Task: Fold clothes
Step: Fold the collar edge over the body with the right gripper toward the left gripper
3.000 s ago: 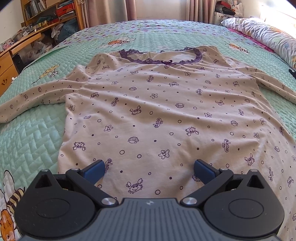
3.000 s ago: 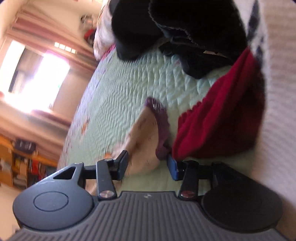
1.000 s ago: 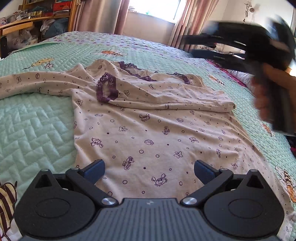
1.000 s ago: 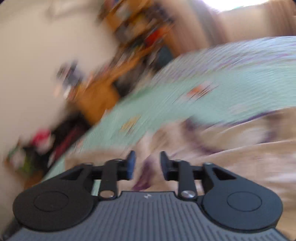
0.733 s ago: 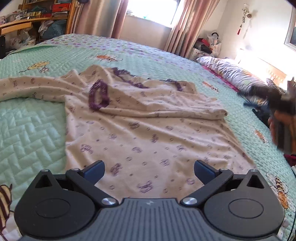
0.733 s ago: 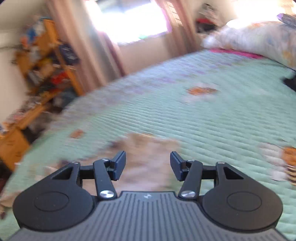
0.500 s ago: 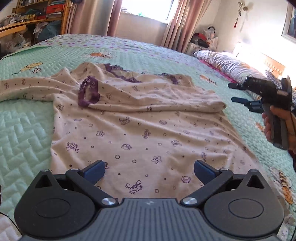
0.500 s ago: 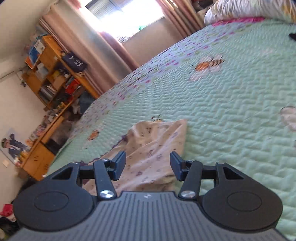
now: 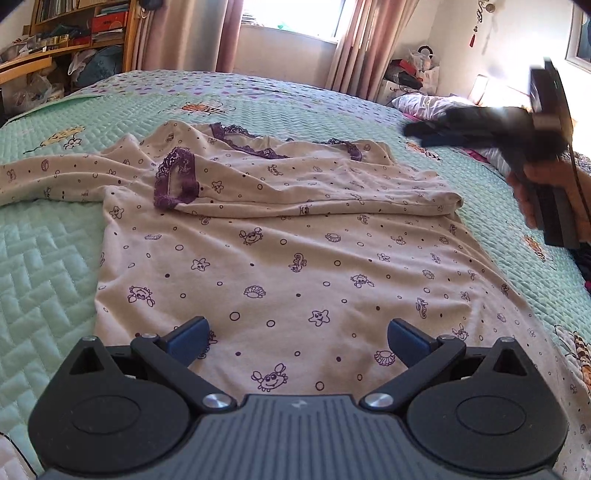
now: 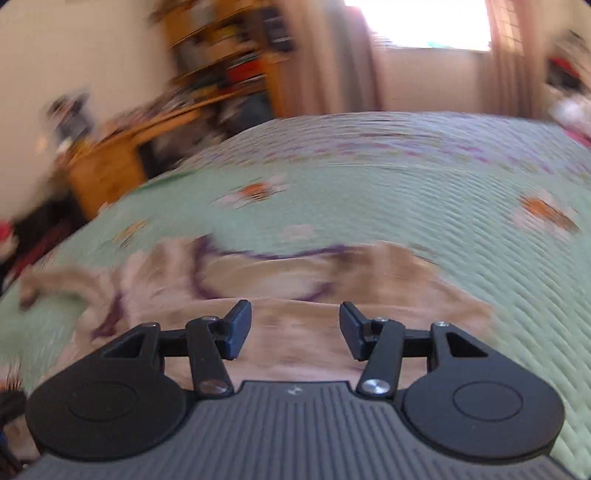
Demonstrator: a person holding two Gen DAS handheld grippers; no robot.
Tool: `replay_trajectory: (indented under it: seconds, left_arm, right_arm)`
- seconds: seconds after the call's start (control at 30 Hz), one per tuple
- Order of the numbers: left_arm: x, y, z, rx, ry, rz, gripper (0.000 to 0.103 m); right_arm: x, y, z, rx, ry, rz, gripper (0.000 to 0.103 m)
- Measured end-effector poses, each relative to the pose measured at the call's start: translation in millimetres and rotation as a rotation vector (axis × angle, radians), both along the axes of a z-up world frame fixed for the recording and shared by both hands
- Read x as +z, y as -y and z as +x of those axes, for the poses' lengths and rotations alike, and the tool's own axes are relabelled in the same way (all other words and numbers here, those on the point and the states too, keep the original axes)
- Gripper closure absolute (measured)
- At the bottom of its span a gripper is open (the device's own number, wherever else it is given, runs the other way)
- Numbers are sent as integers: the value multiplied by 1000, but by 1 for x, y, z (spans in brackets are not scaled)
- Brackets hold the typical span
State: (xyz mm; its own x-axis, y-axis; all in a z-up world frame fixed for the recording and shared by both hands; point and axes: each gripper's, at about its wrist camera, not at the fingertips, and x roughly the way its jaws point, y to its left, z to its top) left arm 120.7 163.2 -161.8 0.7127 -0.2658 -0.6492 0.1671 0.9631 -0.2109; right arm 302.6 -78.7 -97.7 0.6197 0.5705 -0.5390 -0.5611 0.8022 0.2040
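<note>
Since half a second ago the right gripper (image 9: 436,134) has risen and swung from facing the bare quilt beside the shirt's edge to facing the neckline, and both views of it are smeared with motion. Three seconds back the right sleeve lay stretched out to the side — it now lies folded across the chest.

Seen from the right wrist, the right gripper (image 10: 294,326) has its jaws spread apart with nothing between them, above the upper part of the nightshirt (image 10: 295,332); blur hides how near the cloth they are. A hand (image 9: 546,192) grips its handle at the right edge of the left wrist view, above the bed and beside the folded shoulder.

The left gripper (image 9: 295,338) hovers over the hem end of the nightshirt (image 9: 295,266), jaws spread wide and empty.

The beige nightshirt, printed with purple crabs, starfish and shells, lies flat on the green quilted bedspread (image 9: 48,266). Its folded sleeve (image 9: 314,199) ends in a purple lace cuff (image 9: 175,182) near the left shoulder, while the other sleeve (image 9: 48,177) stretches away to the left. Purple lace trims the neckline (image 9: 258,147).

Beyond the bed stand pink curtains (image 9: 369,48), a bright window (image 9: 291,16) and a wooden bookshelf (image 9: 66,26).
</note>
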Motion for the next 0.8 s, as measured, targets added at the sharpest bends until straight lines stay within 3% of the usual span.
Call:
replay_trajectory:
  seconds: [0.1,0.17,0.27,0.43,0.5,0.8]
  left_arm:
    - [3,-5,-5,-5,2,-18,1]
    - [5,-9,-8,-9,3,-30,1]
    - [8,-14,-13,-14,5,-49,1]
    - [13,-22,-21,-21,11,-79,1]
    - [15,-26,-24,-18,18,-92,1]
    - [16,-38,-24,-4,18,-119,1]
  right_arm:
    - [6,-78,-27,192,70,-59,47]
    - [-1,-131,-54,324,199,-221,47]
    - [-11,-166,-70,410,267,-346,49]
    - [-28,-214,-89,527,344,-519,60]
    - [-28,-218,-86,526,338,-530,69]
    - [-45,-242,-59,380,288,-566,69]
